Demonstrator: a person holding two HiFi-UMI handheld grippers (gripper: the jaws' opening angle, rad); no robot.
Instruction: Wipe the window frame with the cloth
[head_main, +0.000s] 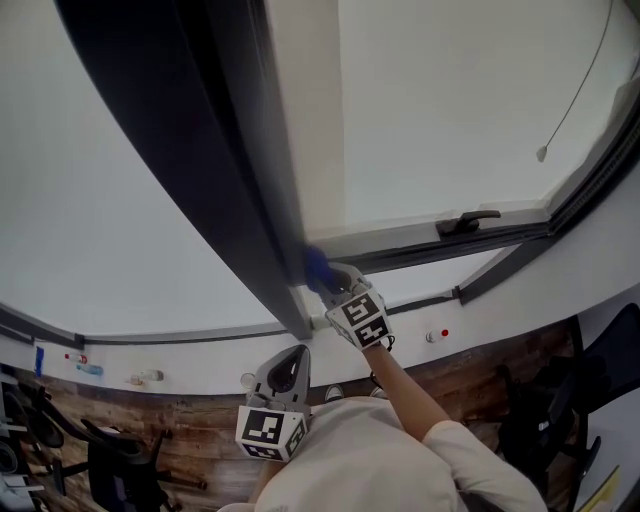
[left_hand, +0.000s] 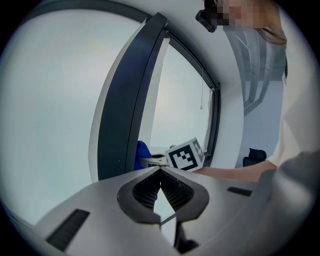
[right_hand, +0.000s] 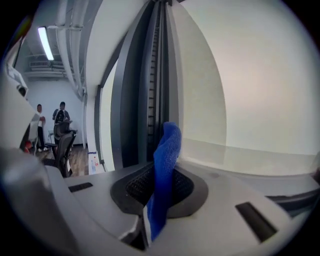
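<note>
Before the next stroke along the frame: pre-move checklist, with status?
1. Cloth gripped by right gripper: ok, jaws shut on it.
2. Cloth touching window frame: cannot tell. The head view puts it at the frame's lower end.
3. Left gripper out of the way: ok, jaws shut and empty, held back near the body.
4. Frame above the cloth unobstructed: ok.
5. Window handle clear of the stroke: ok, off to the right.
</note>
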